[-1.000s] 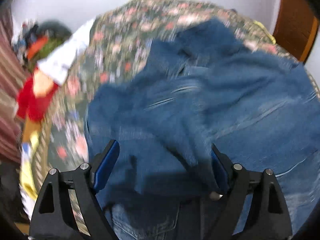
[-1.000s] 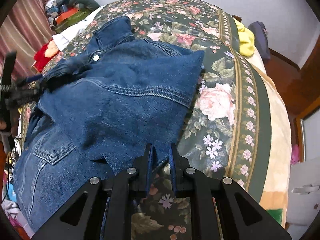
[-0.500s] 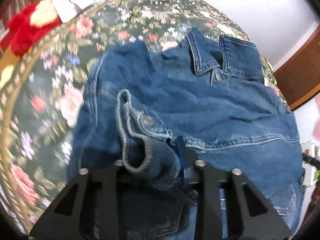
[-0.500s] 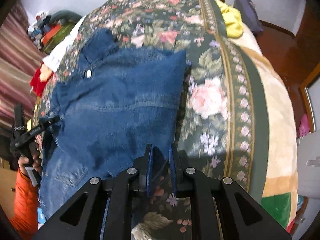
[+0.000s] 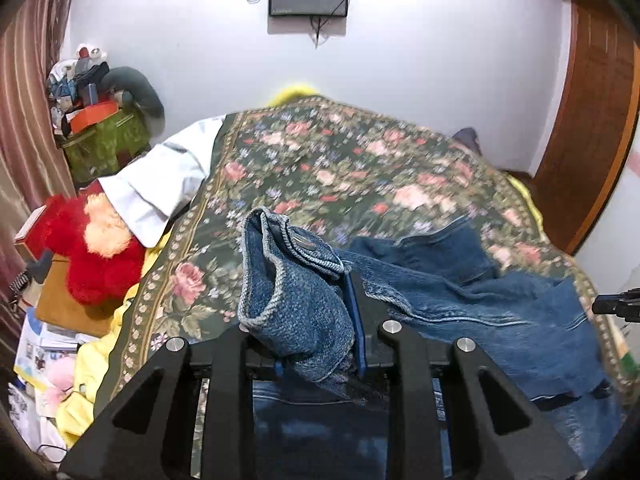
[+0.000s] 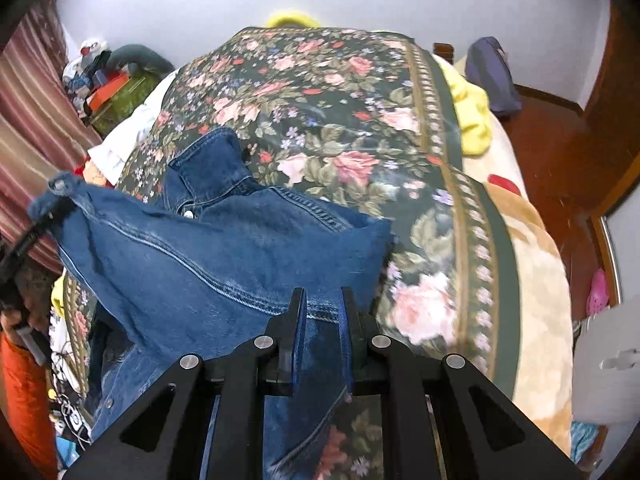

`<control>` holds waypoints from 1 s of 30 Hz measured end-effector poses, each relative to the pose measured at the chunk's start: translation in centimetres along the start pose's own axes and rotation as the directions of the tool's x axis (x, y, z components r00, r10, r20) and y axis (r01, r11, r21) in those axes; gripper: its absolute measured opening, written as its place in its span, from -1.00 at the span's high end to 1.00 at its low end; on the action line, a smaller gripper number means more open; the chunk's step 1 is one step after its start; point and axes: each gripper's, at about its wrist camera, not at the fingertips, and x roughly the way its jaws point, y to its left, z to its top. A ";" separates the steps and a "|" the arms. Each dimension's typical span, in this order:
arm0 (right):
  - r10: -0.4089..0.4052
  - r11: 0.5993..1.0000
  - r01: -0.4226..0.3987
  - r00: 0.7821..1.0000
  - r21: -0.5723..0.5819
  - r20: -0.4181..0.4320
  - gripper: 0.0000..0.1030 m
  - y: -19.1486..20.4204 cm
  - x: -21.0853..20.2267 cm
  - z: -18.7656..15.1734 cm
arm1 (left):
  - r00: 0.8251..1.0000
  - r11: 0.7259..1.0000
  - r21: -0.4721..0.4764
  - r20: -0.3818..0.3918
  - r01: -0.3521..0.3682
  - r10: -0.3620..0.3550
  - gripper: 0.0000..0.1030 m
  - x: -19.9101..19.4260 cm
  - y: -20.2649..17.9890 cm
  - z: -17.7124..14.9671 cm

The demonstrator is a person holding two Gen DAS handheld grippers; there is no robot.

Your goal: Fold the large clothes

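Observation:
A blue denim jacket lies partly lifted over the floral bedspread. My left gripper is shut on a bunched sleeve cuff of the jacket and holds it up above the bed. My right gripper is shut on the jacket's hem edge near the bed's near side. The jacket's collar points toward the far end of the bed. In the left wrist view the rest of the jacket drapes to the right.
A red plush toy and a white cloth lie at the bed's left edge. A cluttered green box stands in the far left corner. A yellow cloth and a wooden door are on the right.
My left gripper shut on the sleeve cuff and lifted it up from the bed. My right gripper kept its hold on the hem and rose, so the jacket now hangs stretched between them.

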 end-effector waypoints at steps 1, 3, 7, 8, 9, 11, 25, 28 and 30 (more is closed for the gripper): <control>0.002 1.000 -0.002 1.000 -0.004 -0.016 0.79 0.2 0.8 0.0 | 1.000 1.000 -0.005 -0.024 -0.014 0.014 0.51 0.8 0.4 -0.6; -0.017 1.000 0.015 0.998 -0.019 -0.064 0.79 0.6 3.1 -0.3 | 0.996 1.000 -0.021 -0.086 -0.016 0.014 0.49 2.5 1.4 -2.4; -0.099 0.989 0.097 0.995 -0.113 -0.017 0.79 1.3 4.5 -1.6 | 0.966 0.999 -0.033 -0.259 -0.014 0.005 0.45 7.0 2.6 -7.2; -0.109 0.984 0.107 0.994 -0.141 -0.006 0.79 1.5 4.5 -1.9 | 0.960 0.999 -0.016 -0.280 -0.028 0.022 0.37 7.7 2.5 -8.2; -0.123 0.977 0.122 0.992 -0.177 0.004 0.79 1.8 4.5 -2.3 | 0.956 0.999 0.004 -0.290 -0.035 0.035 0.34 8.2 2.2 -9.1; -0.146 0.964 0.146 0.989 -0.221 0.016 0.78 2.2 4.5 -2.7 | 0.957 0.999 0.033 -0.287 -0.040 0.048 0.30 8.3 1.8 -10.3; -0.208 0.958 0.205 0.978 -0.200 0.008 0.76 1.2 3.9 -4.5 | 0.958 0.981 0.136 -0.229 -0.141 0.170 -0.93 4.3 3.3 -12.6; -0.190 0.965 0.187 0.982 -0.181 0.002 0.75 0.7 3.8 -4.9 | 0.948 0.995 0.044 -0.303 -0.089 0.098 -0.93 4.7 4.6 -13.5; -0.187 0.968 0.184 0.982 -0.172 -0.002 0.64 0.6 3.8 -5.0 | 0.948 0.994 0.036 -0.299 -0.101 0.107 -0.93 4.7 4.5 -13.6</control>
